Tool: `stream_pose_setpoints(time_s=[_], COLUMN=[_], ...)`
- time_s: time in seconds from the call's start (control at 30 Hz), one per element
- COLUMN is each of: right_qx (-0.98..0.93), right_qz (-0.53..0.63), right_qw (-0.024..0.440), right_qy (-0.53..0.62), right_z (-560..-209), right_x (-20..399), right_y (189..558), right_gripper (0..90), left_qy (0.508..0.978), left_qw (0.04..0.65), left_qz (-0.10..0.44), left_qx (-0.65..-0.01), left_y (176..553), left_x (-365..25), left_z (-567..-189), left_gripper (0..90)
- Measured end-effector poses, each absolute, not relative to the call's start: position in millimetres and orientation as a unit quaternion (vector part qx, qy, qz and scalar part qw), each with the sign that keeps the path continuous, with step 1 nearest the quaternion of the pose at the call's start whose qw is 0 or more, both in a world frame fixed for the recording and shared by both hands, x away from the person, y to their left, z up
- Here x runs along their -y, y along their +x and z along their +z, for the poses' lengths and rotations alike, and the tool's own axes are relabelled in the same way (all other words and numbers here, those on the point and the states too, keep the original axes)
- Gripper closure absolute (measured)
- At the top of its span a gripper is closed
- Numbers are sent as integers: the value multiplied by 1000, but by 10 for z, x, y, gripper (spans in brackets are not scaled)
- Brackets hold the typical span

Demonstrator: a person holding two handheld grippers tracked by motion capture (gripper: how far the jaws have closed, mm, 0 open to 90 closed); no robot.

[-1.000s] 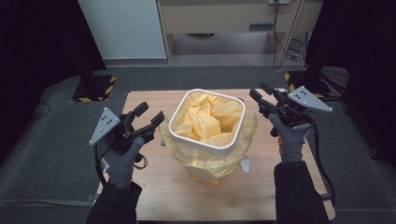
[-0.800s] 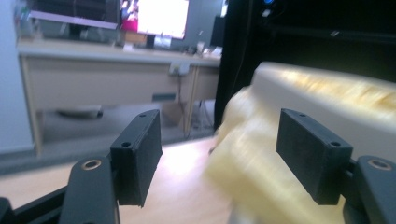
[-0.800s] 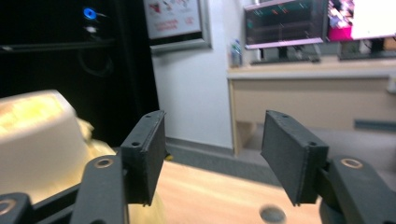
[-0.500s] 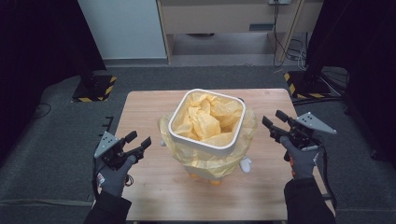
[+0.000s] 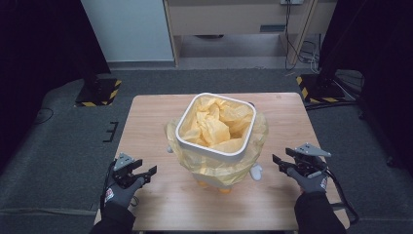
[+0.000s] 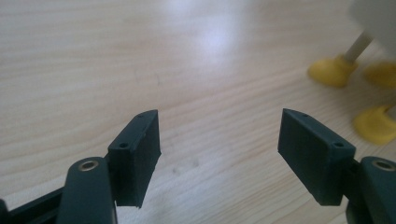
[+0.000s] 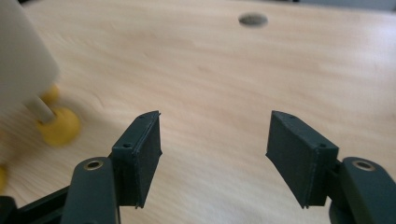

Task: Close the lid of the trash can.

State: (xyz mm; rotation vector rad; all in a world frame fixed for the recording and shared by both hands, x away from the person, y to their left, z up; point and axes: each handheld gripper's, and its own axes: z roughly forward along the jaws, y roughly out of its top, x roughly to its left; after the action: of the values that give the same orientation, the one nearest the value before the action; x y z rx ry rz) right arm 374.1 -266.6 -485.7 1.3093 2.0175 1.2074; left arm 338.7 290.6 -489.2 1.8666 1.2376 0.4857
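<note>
High view: white bin (image 5: 214, 146) mid-counter (image 5: 156, 122), yellow bag (image 5: 219, 124) crumpled inside, skirt draped over rim. Left tool (image 5: 141, 174) and right tool (image 5: 282, 163) low, flanking bin, well apart from it. Left gripper view: jaws wide, nothing between; yellow feet (image 6: 332, 71) under bin. Right gripper view: jaws just opened wide, nothing between; dark hole (image 7: 252, 19) in counter.

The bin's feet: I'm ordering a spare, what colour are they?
Yellow feet under the white bin; the left gripper view shows them best.

My matt black plastic left gripper (image 6: 219, 135) over smooth pale wood table (image 5: 156, 122); glossy white plastic bin (image 5: 214, 148), crinkly yellow plastic liner (image 5: 216, 122).
</note>
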Motion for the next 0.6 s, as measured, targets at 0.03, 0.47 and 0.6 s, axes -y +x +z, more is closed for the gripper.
stream_pose_setpoints(time_s=[0.03, 0.47, 0.6], right_qx=[-732, -715, -710], right_qz=[429, 368, 361], right_qw=[224, 234, 231], right_qy=[479, 546, 559], right_z=[-4883, -5081, -5145], right_x=[2677, 3077, 3166], right_y=[3744, 3585, 3555], right_gripper=[336, 298, 286], left_qy=[748, 763, 770], left_qw=[403, 350, 330], left_qz=[189, 181, 183], left_qx=[-492, -513, -515], left_y=[3405, 3488, 3497], left_x=[-2907, -2990, -3010], left_z=[-4922, -5101, -5143], left_gripper=[291, 248, 236])
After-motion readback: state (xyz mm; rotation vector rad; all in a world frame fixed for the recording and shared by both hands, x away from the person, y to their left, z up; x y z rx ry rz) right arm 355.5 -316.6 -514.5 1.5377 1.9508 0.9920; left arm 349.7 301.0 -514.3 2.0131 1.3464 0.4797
